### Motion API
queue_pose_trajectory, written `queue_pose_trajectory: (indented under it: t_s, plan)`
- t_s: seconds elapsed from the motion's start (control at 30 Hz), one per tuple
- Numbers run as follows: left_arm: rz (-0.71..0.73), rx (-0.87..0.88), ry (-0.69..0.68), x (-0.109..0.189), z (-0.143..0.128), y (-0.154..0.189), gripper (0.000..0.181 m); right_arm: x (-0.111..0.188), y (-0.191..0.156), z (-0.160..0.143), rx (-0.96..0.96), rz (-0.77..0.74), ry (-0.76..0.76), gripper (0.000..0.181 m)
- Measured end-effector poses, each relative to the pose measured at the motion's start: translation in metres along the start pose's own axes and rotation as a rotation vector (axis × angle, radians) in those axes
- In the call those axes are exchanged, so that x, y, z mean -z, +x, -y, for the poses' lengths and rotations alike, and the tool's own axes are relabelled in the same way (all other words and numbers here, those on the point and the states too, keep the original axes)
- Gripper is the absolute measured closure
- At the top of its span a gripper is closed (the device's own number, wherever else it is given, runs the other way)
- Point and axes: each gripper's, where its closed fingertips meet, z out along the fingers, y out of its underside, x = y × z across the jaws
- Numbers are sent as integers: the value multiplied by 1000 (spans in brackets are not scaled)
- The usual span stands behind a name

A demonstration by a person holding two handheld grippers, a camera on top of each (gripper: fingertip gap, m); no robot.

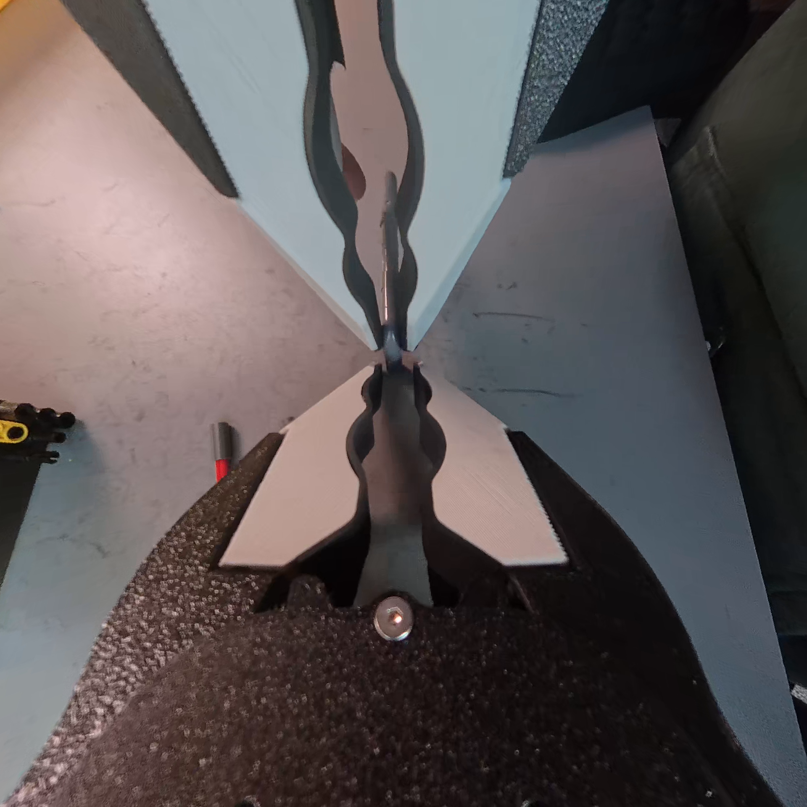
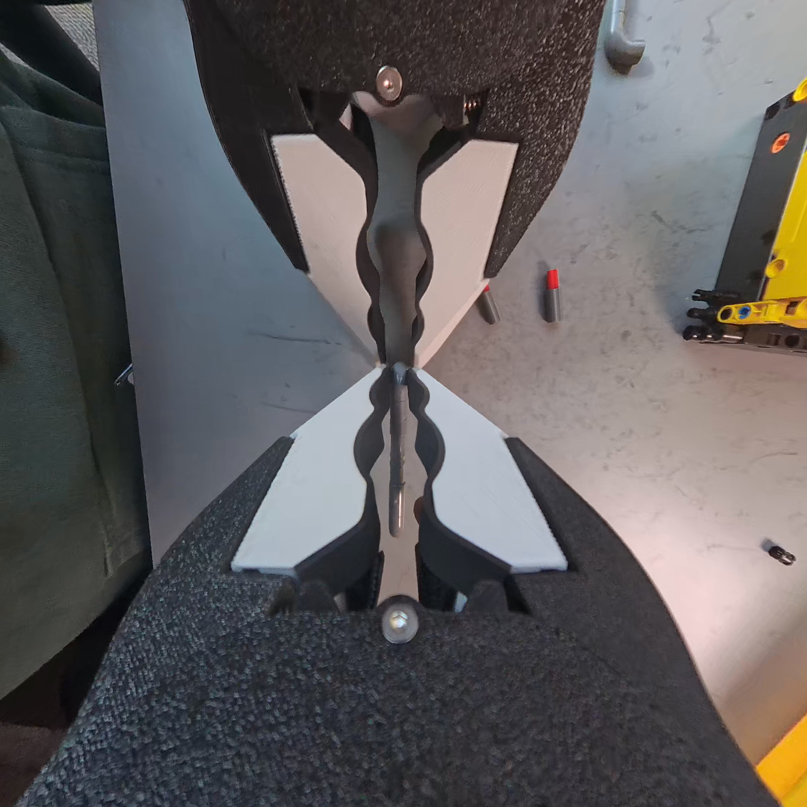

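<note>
The left gripper (image 1: 395, 364) and the right gripper (image 2: 399, 371) face each other tip to tip over the grey table (image 2: 611, 436), so that each wrist view shows its own white fingers at the bottom and the other gripper's fingers coming down from the top. Both sets of jaws are pressed nearly together, and both pinch the same small dark grey piece (image 2: 399, 375) just where the four fingertips meet.

From that pinched end a thin grey rod (image 2: 397, 458) with small ridges runs back along the gap between the right gripper's fingers (image 2: 314, 493), ending in a rounded tip near the gripper's body. In the left wrist view the same rod (image 1: 388, 244) shows farther off, between the opposite fingers. Whether rod and dark end piece are one part or two joined parts is hard to tell, the spot being small and slightly blurred.

Beyond the grippers, on the table, lie two short grey pins with red ends (image 2: 551, 296), well apart from the tips. Farther right stands a yellow and dark grey building-brick assembly (image 2: 768, 244) with black connector pegs (image 2: 703, 319). A single small black peg (image 2: 779, 557) lies alone near the right edge. A grey curved piece (image 2: 622, 39) lies at the far end.
</note>
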Motion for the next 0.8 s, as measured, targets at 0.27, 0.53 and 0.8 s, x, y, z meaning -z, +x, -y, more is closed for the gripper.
queue_pose_trajectory:
  t_s: [0.27, 0.53, 0.8]
  plan:
    - [13, 17, 59, 7, 8, -2, 175, -1, -1, -1, 12, 15, -18, 175]
    - [17, 17, 51, 5, 7, -1, 175, -4, -2, -3, 4, 32, -41, 175]
    - [11, 25, 7, 1, 0, -2, 177, -12, -1, -4, -9, 47, -36, 176]
